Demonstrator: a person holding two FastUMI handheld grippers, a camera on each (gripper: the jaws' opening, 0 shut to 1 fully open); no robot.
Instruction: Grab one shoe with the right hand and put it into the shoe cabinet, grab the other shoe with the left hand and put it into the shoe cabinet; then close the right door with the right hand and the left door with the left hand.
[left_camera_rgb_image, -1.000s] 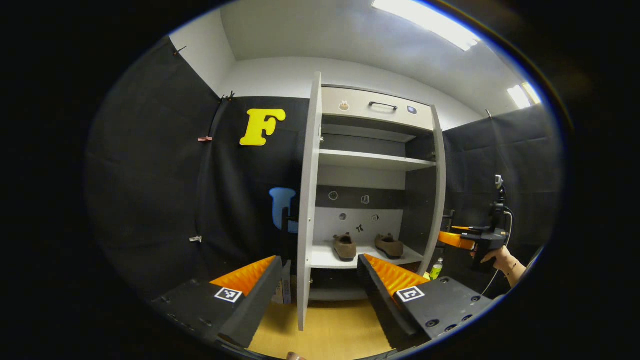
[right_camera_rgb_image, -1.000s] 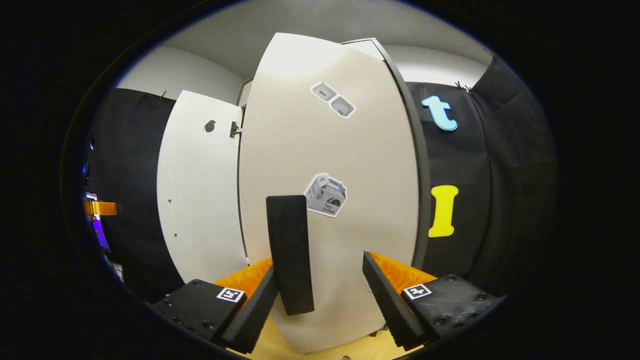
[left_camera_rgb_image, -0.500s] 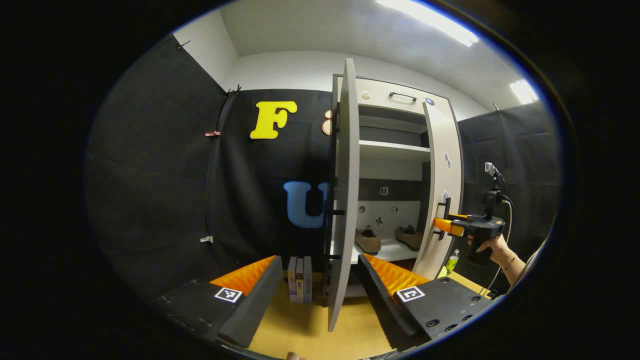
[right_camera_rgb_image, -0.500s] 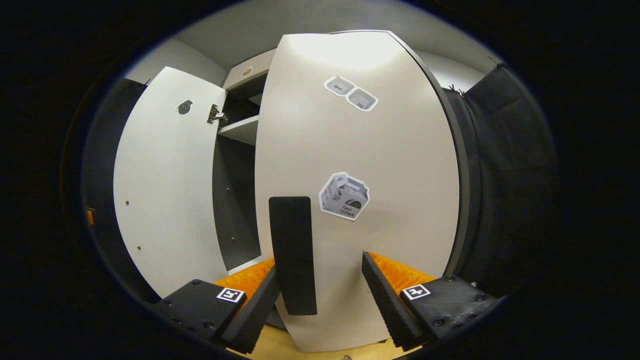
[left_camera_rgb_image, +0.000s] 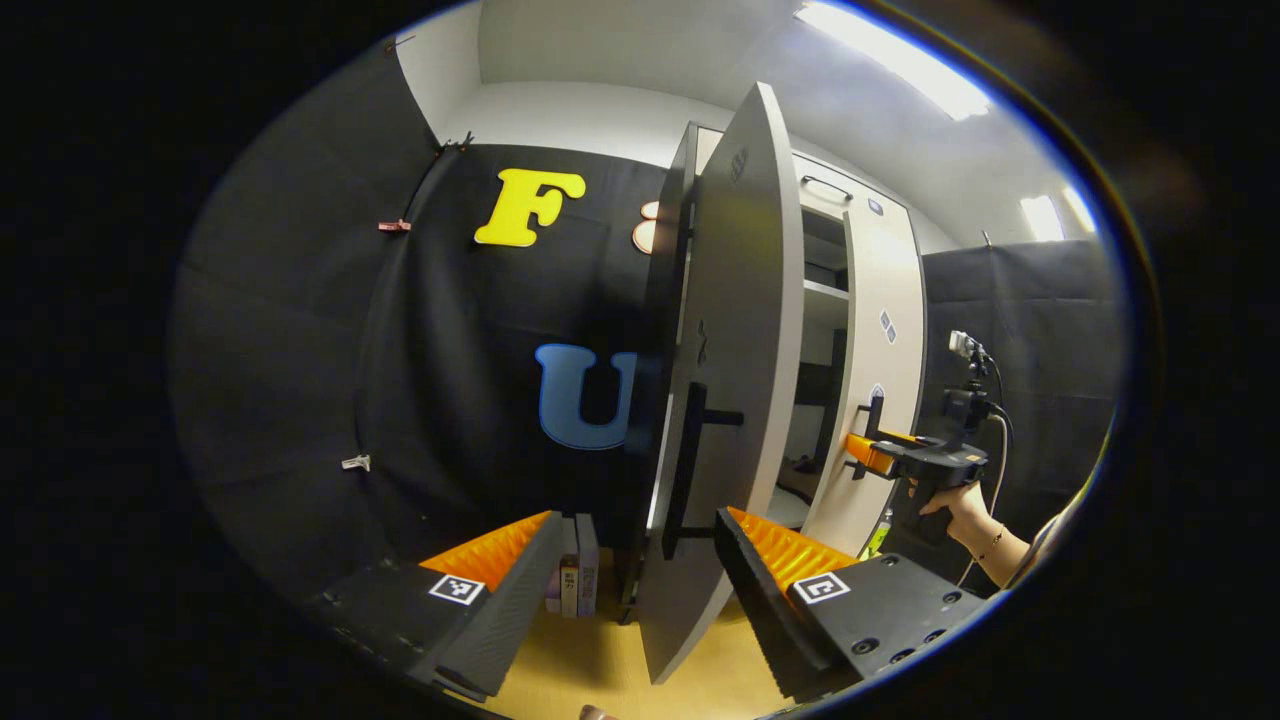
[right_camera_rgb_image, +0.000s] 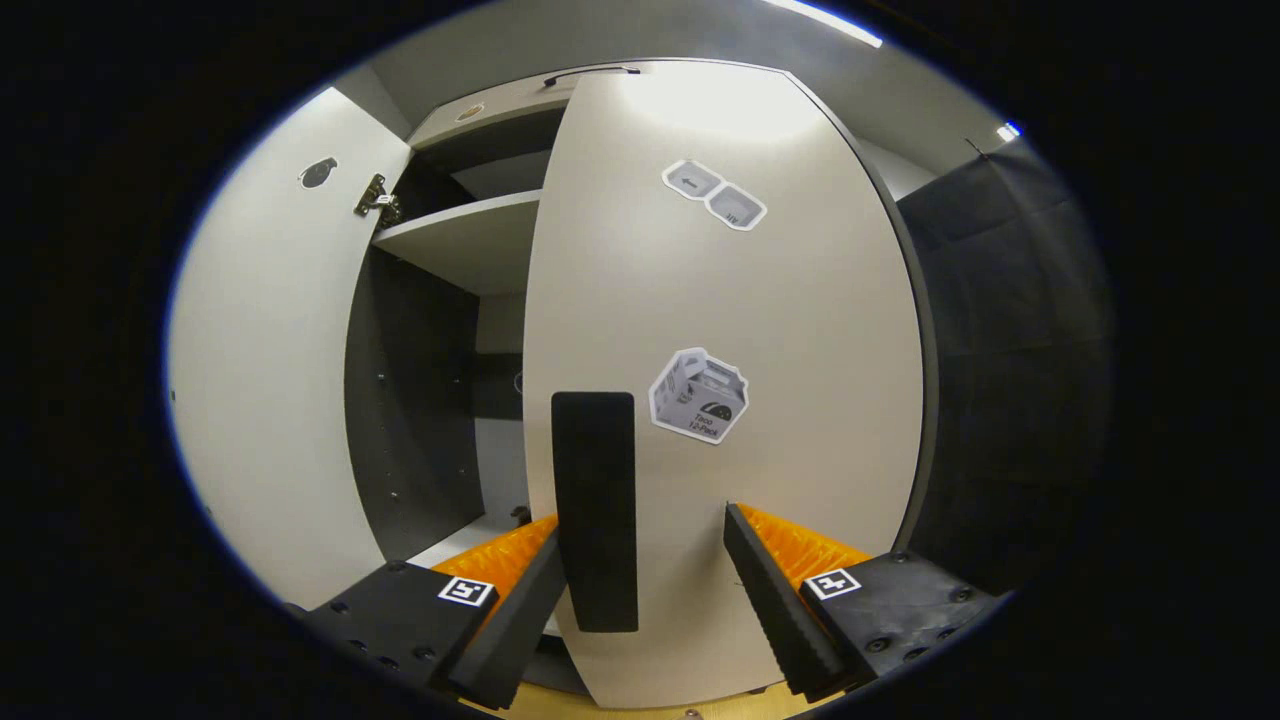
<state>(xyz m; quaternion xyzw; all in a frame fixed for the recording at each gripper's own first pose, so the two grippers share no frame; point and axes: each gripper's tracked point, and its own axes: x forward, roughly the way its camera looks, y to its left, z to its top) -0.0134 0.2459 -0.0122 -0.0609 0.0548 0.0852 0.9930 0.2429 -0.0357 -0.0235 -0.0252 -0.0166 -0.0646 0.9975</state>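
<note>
Shoe cabinet: both doors partly swung in, a gap between them.

Left door: outer face and dark bar handle in front of the left gripper, whose fingers are spread wide, the handle standing between them, contact not discernible.

Right door: stickered face; black handle between the spread fingers of the right gripper, seemingly against its left finger. In the left gripper view that gripper, held by a hand, is at this door's handle.

Shoes: a brown shape low in the gap, too obscured to identify.

Books: upright on the floor, left of the cabinet.
</note>
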